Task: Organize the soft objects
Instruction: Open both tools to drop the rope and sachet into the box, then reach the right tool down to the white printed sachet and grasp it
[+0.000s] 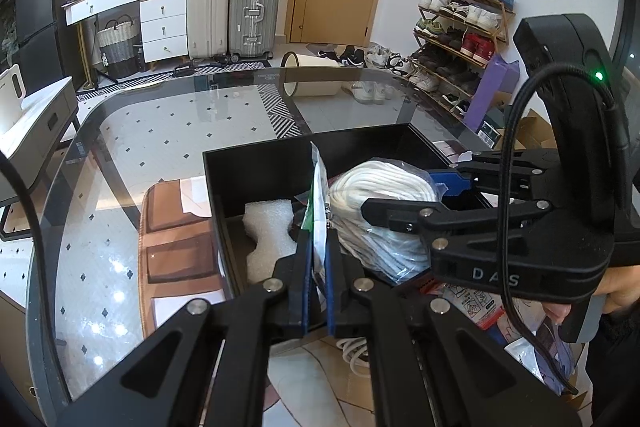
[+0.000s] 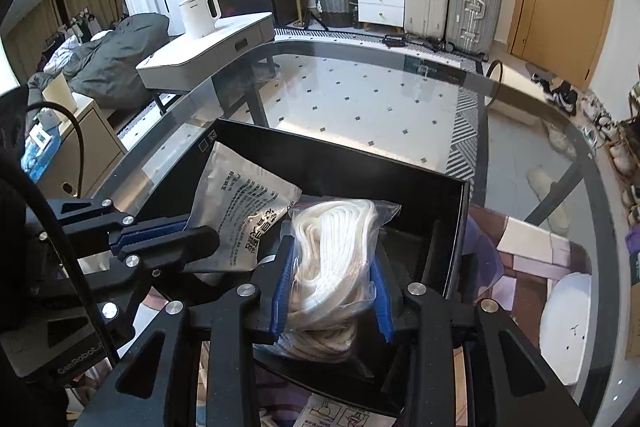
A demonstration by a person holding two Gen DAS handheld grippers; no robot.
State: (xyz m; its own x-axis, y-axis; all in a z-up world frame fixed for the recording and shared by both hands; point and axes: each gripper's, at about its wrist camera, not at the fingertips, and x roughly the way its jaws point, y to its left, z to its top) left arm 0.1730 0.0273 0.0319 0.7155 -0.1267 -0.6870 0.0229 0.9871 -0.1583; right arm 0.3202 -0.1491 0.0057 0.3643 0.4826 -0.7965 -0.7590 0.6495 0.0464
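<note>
- Black box [image 1: 256,167] is sitting on my glass table [image 1: 160,115], and both of my grippers are working over its open top.
- My left gripper [image 1: 318,259] is pinching the flat printed pouch [image 2: 236,203] on edge, its blue pads closed tight on the thin packet with almost no gap between them.
- From the right wrist view, that pouch is leaning inside the box toward its left wall, printed side facing up.
- My right gripper [image 2: 330,291] is straddling the bagged white rope [image 2: 332,259], a coil sealed in clear plastic.
- Its jaws are standing a little apart, with the blue pads [image 2: 280,291] lying against the two sides of the bag; I cannot tell whether they are pressing it or only flanking it.
- The rope bag is sitting in the right part of the box, just beside the pouch and touching it.
- White foam piece [image 1: 268,231] is lying on the box floor to the left of the pouch, as my left camera is showing it.
- Printed papers [image 1: 476,303] are lying on the table by the near side of the box, under my right gripper.
- A bit of my hand [image 1: 616,287] is showing behind the right gripper's handle.
</note>
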